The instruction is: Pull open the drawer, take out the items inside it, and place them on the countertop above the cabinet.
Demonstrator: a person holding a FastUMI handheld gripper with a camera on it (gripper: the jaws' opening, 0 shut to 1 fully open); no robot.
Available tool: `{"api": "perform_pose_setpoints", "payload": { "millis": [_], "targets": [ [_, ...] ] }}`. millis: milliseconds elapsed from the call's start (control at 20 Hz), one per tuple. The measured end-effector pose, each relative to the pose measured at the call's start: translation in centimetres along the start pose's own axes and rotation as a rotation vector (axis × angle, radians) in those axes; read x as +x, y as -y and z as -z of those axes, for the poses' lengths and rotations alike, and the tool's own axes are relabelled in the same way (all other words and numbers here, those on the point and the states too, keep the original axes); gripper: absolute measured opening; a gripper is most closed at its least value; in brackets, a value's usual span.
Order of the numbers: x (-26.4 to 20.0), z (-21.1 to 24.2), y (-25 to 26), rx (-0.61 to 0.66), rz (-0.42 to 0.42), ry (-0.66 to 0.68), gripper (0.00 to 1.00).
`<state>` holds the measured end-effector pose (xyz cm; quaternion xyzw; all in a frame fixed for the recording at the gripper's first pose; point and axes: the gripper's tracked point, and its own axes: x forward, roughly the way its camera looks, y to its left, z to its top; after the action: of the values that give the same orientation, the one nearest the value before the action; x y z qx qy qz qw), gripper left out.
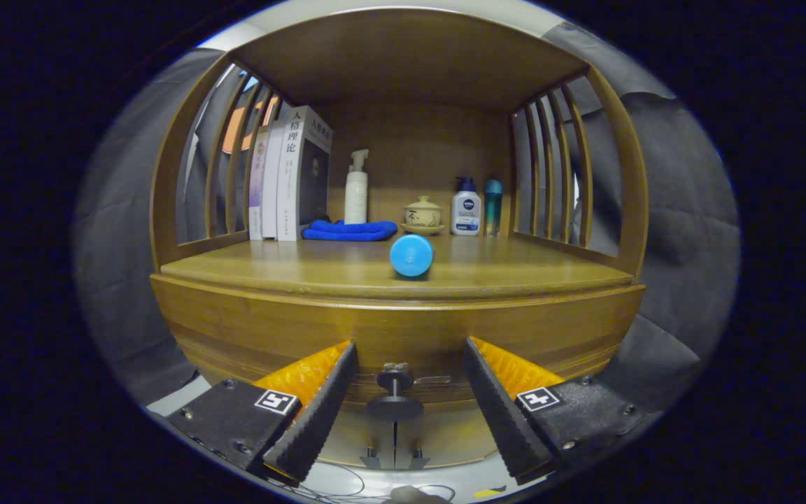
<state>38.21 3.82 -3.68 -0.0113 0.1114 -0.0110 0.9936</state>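
Gripper (403,399) gapes wide around the knob (394,392), holding nothing; centre on it, whichever way the drawer (396,336) goes.

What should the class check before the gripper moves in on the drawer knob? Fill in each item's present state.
1. Fingers spread wide enough to take the knob: ok, the gripper is open.
2. Knob lined up between the fingers: ok, roughly centred in the gap.
3. Fingers pressing the knob: not ok, both stand apart from it.
4. Drawer open: not ok, its front looks flush with the cabinet.
5. Free spot on the countertop: ok, bare wood beside the blue round object.
6. Items inside the drawer: cannot tell, hidden.
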Motion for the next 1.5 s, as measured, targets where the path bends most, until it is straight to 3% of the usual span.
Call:
{"api": "perform_pose_setpoints", "payload": {
  "millis": [300, 450, 700, 950, 1500],
  "targets": [
    [-0.9, 0.3, 0.3, 0.0, -0.046, 0.009, 0.99],
    [-5.4, 0.0, 2.2, 0.024, -0.056, 0.06, 1.0],
    [-14.7, 0.4, 5.6, 0.046, -0.071, 0.034, 0.99],
    [-20.2, -3.2, 8.6, 0.054, -0.059, 0.115, 0.99],
    [-21.9, -4.4, 9.6, 0.033, -0.042, 0.155, 0.99]
  ]
}}
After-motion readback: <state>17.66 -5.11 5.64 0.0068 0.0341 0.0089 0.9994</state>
